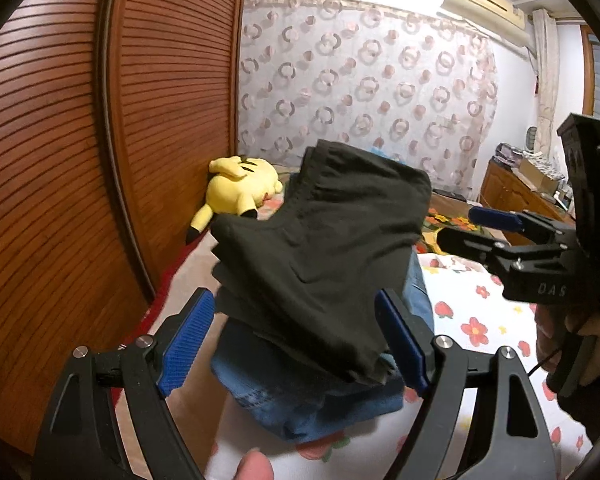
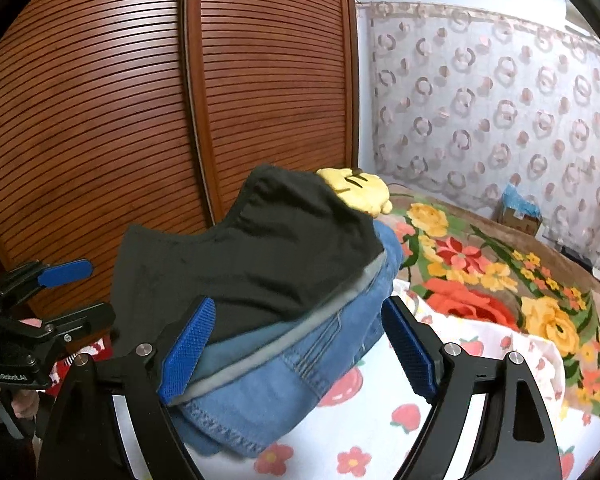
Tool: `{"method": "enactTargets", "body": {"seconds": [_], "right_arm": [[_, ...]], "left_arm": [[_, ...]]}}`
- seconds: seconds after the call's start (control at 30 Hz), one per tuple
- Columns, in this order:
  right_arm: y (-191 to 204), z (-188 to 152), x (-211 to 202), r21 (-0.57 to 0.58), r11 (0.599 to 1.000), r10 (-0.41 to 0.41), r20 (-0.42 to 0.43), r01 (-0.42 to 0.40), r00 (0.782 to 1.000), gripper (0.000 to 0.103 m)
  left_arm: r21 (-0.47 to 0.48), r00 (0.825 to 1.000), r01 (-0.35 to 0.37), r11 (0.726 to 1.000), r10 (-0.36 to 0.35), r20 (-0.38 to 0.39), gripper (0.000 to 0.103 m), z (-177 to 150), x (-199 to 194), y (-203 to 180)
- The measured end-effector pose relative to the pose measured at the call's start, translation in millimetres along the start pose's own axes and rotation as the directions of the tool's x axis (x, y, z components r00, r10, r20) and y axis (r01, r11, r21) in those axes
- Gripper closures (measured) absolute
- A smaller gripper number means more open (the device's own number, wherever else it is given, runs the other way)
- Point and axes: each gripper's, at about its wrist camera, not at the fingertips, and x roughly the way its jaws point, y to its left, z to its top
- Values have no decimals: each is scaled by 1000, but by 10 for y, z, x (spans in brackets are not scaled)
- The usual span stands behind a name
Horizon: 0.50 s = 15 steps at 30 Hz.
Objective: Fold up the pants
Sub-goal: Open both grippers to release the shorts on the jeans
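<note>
Folded black pants [image 1: 320, 256] lie on top of a stack with folded blue jeans [image 1: 300, 396] beneath, on the bed. The stack shows in the right wrist view too: black pants [image 2: 252, 248], jeans [image 2: 300, 364]. My left gripper [image 1: 296, 344] is open, its blue pads either side of the stack's near end, holding nothing. My right gripper [image 2: 296, 352] is open around the stack's near corner. It also shows at the right of the left wrist view [image 1: 460, 228], open, beside the stack.
The bed has a white flower-print sheet [image 1: 480, 320] and a floral blanket [image 2: 500, 280]. A yellow plush toy [image 1: 236, 188] lies behind the stack by the brown louvred wardrobe doors [image 1: 80, 140]. A patterned curtain [image 1: 364, 80] hangs behind; a wooden dresser [image 1: 516, 196] stands far right.
</note>
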Motion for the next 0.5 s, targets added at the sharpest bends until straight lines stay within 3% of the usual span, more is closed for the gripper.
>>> {"method": "enactTargets", "body": {"seconds": [0.5], "right_arm": [[202, -254, -464, 44, 997, -60, 11, 60, 998, 16]], "left_arm": [[20, 999, 46, 999, -46, 9, 20, -194, -265, -259]]}}
